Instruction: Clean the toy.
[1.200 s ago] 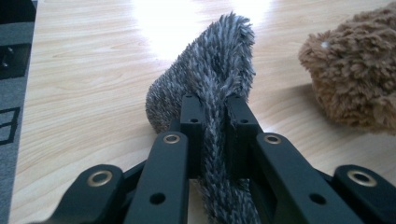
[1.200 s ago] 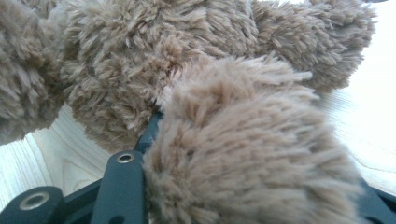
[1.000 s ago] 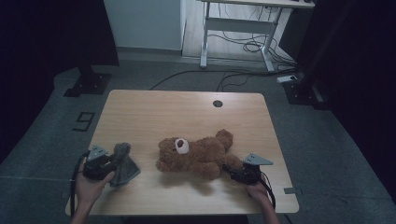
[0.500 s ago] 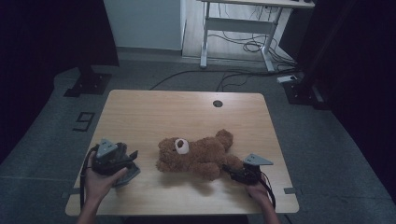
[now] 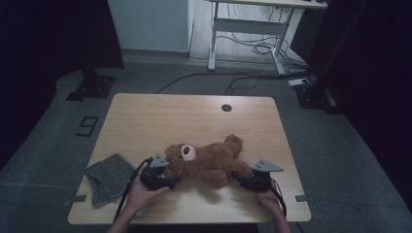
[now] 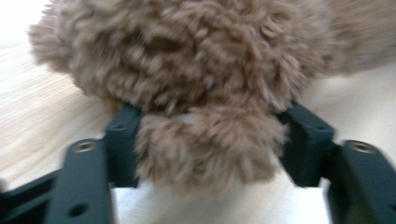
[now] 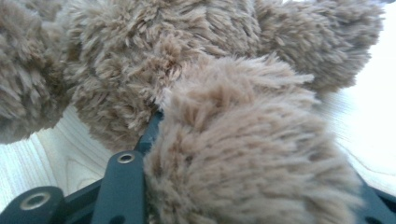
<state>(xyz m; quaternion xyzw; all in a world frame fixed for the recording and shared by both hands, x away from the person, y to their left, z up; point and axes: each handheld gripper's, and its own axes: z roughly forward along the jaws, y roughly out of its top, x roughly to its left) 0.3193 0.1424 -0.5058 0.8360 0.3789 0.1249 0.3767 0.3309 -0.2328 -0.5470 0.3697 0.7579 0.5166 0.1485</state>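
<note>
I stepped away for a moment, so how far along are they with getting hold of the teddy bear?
Done: the right gripper is clamped on a plush leg of the teddy bear, and a grey cloth lies at the table's left edge. In hand: the left gripper has a furry limb between its jaws, which have just been closing. Left, probably: firming that grip, then lifting or repositioning the bear.

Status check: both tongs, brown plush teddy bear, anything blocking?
Left tongs just been closing, a bear limb between them. Right tongs clamped on a limb of the brown plush teddy bear. Grey cloth lies clear, left.
</note>
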